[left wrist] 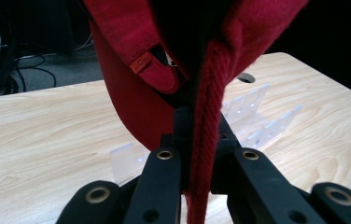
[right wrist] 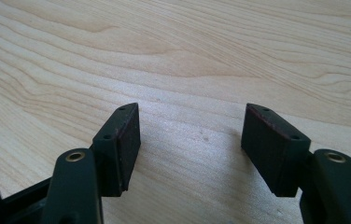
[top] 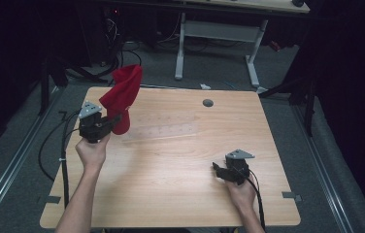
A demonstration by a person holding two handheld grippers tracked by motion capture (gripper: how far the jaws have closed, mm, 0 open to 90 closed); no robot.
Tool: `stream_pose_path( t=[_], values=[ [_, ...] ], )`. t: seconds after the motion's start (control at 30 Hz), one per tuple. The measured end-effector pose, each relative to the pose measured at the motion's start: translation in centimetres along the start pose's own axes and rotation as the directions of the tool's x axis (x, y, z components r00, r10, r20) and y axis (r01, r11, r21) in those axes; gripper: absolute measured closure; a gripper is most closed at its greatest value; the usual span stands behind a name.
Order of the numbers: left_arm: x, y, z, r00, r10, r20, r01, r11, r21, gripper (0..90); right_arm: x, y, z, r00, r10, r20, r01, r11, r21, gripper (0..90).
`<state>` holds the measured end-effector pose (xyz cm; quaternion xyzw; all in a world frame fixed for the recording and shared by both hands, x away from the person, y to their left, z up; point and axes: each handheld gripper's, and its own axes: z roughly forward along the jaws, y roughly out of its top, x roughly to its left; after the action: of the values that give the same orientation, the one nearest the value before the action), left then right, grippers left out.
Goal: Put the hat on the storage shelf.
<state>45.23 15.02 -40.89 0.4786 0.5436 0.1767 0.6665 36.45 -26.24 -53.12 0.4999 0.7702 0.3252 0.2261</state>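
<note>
My left tool (top: 115, 120) is clamped on a red cap (top: 124, 94), held up above the far left part of the desk (top: 171, 194). In the left gripper view the jaws are pinched together on a thick red seam or strap of the cap (left wrist: 206, 116), which runs down between them. The cap's fabric hangs above and ahead of the tool, with a small orange tag (left wrist: 141, 62) on the curved band.

Cap is off the desk surface, tilted, its crown pointing up and away from me in the high view. Just beyond it a clear plastic rack (top: 163, 131) lies flat on the desk; in the left gripper view its clear slotted strips (left wrist: 253, 116) sit under and behind the cap. Can't tell if the cap touches the rack.

My right tool (top: 218, 169) is at the near right of the desk, well apart from the cap. Its jaws stand wide apart with nothing between them, bare wood grain under the pads (right wrist: 129, 140).

A small grey grommet (top: 207, 102) sits in the desk near the far edge.
</note>
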Motion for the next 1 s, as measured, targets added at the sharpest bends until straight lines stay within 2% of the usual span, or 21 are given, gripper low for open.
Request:
stream_pose_path(
  t=[0.2,0.37,0.67,0.83,1.0],
  values=[
    [0.5,-0.3,0.8,0.9999,0.002,-0.012,-0.002,0.9999,-0.01,84.9,0.0,0.0,0.0,1.0,0.001,-0.001,-0.001,1.0,0.001,37.3],
    [1.1,-0.8,1.6,0.9992,0.003,-0.04,-0.003,1.0,0.002,84.9,0.0,0.0,0.0,1.0,-0.003,-0.004,0.003,1.0,0.001,37.0],
    [1.2,-1.4,2.2,0.9982,0.012,-0.058,-0.012,0.9999,0.002,84.8,0.0,0.0,0.0,1.0,-0.004,-0.005,0.004,1.0,0.002,36.6],
    [1.7,-1.9,2.2,0.9979,-0.009,-0.065,0.008,0.9999,-0.006,84.8,0.1,0.0,0.0,1.0,-0.006,-0.006,0.006,1.0,0.001,36.4],
    [2.3,-2.5,2.1,0.9971,-0.021,-0.074,0.022,0.9997,0.007,84.7,0.1,0.0,0.0,1.0,-0.007,-0.006,0.007,1.0,0.002,36.3]
  ],
)
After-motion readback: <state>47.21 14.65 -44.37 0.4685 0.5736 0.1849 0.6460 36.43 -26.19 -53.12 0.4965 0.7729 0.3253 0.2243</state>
